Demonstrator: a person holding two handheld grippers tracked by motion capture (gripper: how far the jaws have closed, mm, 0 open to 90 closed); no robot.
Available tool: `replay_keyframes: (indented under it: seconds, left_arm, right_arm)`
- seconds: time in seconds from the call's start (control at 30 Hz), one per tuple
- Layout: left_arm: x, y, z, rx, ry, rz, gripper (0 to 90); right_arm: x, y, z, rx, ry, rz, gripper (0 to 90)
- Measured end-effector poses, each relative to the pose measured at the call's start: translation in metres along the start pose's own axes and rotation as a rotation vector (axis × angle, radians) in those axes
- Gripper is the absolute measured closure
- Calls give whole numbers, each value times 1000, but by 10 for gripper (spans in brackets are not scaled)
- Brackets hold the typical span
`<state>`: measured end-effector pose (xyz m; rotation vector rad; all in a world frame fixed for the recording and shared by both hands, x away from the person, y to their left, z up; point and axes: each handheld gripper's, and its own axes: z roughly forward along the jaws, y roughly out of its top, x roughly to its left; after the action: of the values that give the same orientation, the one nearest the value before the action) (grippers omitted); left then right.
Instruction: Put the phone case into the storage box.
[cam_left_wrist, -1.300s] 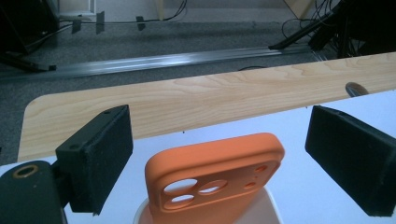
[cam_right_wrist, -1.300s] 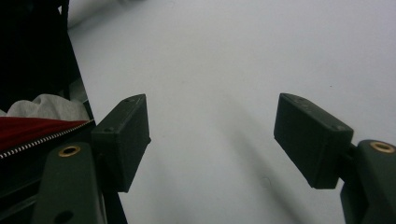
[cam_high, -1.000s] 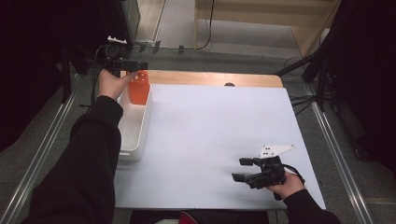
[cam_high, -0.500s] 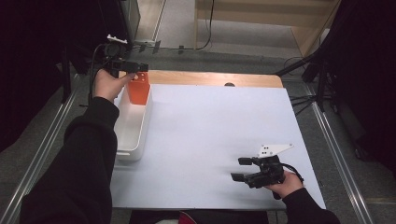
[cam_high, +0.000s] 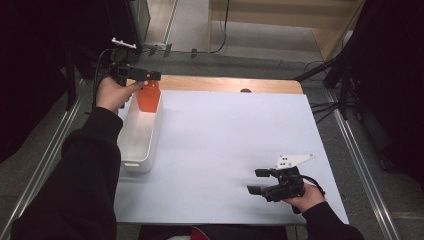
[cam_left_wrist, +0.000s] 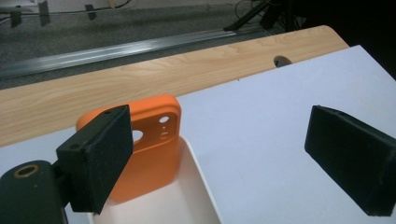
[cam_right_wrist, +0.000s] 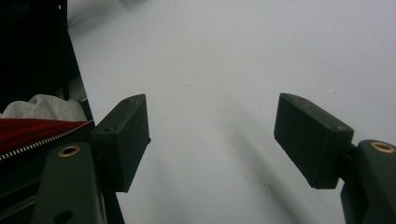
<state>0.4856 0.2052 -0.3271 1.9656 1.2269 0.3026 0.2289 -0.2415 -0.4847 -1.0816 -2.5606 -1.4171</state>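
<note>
Orange phone case (cam_left_wrist: 149, 144) propped upright at the far end of the white bin (cam_high: 142, 135), far-left corner of the tabletop (cam_high: 240, 130). Left tool (cam_left_wrist: 219, 149) agape, nothing gripped; right tool (cam_right_wrist: 212, 135) agape, idle near-right. Probably release done; next, withdrawing clear without tipping it.

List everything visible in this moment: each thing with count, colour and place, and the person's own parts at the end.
Phone case: one, orange, standing on end in the far end of the bin, leaning on its wall.
Bin: one, white, oblong, at the table's left edge.
Table sheet: one, white, covering most of the table.
Wooden tabletop: one, light wood, bare strip along the far edge, with a cable hole.
Left tongs: black, jaws open, above the case, not gripping it.
Right tongs: black, jaws open, nothing between them, near the front right of the sheet.
Sleeves: two, black.
</note>
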Motion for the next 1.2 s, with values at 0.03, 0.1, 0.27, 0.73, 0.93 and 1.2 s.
replay_keyframes:
  seconds: [0.03,0.1,0.27,0.73,0.93,1.2]
  left_arm:
    - [-1,-1,0,0,-6,1,78]
    - [-2,-4,-1,1,-15,9,78]
    - [-8,-10,-6,4,-31,37,78]
    - [-25,-25,-22,-6,-108,99,78]
    - [-30,-34,-29,-13,-142,119,79]
    - [-36,-47,-33,-26,-176,135,79]
  right_arm:
    - [1,0,0,1,0,2,256]
    - [1,1,0,0,0,-6,256]
    - [0,1,-1,-6,0,-7,256]
    - [-2,3,-1,-3,2,-11,256]
    - [-2,4,1,2,3,-9,256]
    - [-3,6,2,5,6,-18,256]
